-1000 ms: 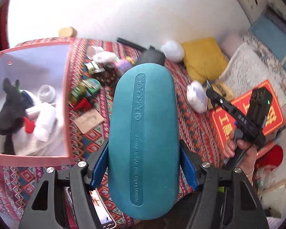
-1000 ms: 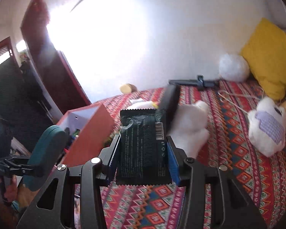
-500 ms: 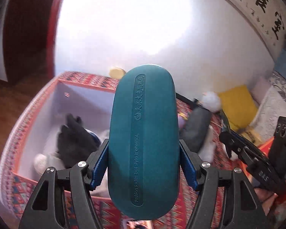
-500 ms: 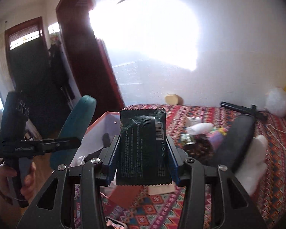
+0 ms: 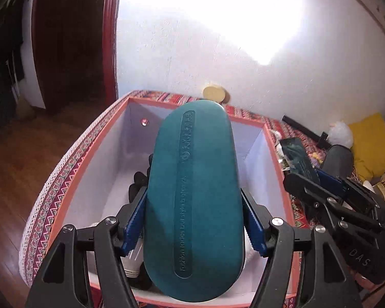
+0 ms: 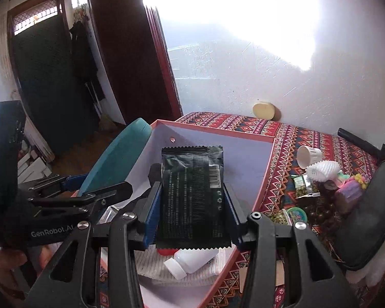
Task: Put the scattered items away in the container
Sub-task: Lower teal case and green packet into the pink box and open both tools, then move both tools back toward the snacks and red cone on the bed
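My left gripper (image 5: 193,220) is shut on a long teal case (image 5: 195,205), held above the open orange box (image 5: 277,159) with white inner walls. A black soft toy (image 5: 137,184) and a white bottle lie inside under the case. My right gripper (image 6: 190,215) is shut on a dark green sachet (image 6: 192,195) and hangs over the same box (image 6: 263,179). Below the sachet a white bottle (image 6: 192,260) rests on white cloth. The teal case (image 6: 115,161) and left gripper show at the left of the right wrist view.
The box stands on a red patterned bedspread (image 6: 308,138). Scattered to its right are a white cup (image 6: 309,155), snack packets (image 6: 301,186), a green tin (image 6: 296,214), a dark pouch (image 6: 359,218) and a yellow cushion (image 5: 371,146). Wooden floor (image 5: 25,159) lies left of the bed.
Both grippers have swung left from over the bedspread to above the box, each keeping its item. The box's inside now sits right under them.
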{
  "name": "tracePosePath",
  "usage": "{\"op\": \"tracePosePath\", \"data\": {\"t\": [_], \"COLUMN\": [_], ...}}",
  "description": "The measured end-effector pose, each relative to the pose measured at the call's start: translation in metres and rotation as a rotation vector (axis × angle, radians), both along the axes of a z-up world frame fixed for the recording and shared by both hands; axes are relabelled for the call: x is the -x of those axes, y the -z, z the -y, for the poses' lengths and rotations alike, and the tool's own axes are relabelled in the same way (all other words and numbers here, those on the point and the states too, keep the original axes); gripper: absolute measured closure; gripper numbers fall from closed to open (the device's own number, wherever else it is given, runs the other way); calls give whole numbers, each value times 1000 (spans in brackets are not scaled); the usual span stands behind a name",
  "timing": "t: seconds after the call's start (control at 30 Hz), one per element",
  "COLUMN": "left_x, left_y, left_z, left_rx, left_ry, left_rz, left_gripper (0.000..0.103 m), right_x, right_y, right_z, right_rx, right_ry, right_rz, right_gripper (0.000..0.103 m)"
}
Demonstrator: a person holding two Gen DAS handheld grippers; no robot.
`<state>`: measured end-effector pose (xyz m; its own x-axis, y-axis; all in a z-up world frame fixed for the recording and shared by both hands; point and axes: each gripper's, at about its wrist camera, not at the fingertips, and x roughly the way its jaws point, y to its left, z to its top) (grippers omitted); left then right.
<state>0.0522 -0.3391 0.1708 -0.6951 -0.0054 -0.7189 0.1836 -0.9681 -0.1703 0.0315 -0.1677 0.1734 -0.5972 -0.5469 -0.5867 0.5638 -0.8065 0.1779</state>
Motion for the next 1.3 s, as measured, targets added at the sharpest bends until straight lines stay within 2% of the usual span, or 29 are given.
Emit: {"op": "tracePosePath", "data": {"t": [0.1,0.13,0.2,0.3,0.43,0.73,0.87,1.3], "left_x": [4,5,4,-4,-9,-16,-23,-23], "left_y": [0,-1,-7,-14,-19,-36,-42,-35], "left_z": [11,15,20,25,19,-18,-42,-140], "left_rx": [-22,-17,-9,-8,-16,35,63,176], "left_ry": [-28,-37,-55,-79,-34,35,85,286], "left_rz": [-18,-24,-50,-101,-122,-133,-134,-93], "left_gripper": [35,34,16,0,0,0,0,0], "right_x": [11,14,17,18,13,-12,-23,-53], "right_y": [7,7,8,7,-1,-25,-29,-28], "right_z": [2,1,-2,-9,-20,-61,-89,-197], "right_rx": [16,29,57,70,75,97,114,172], "right_ry": [14,26,66,91,103,129,160,328], "right_rz": [36,42,42,46,44,4,2,20], "right_gripper": [53,30,2,1,1,1,1,1]}}
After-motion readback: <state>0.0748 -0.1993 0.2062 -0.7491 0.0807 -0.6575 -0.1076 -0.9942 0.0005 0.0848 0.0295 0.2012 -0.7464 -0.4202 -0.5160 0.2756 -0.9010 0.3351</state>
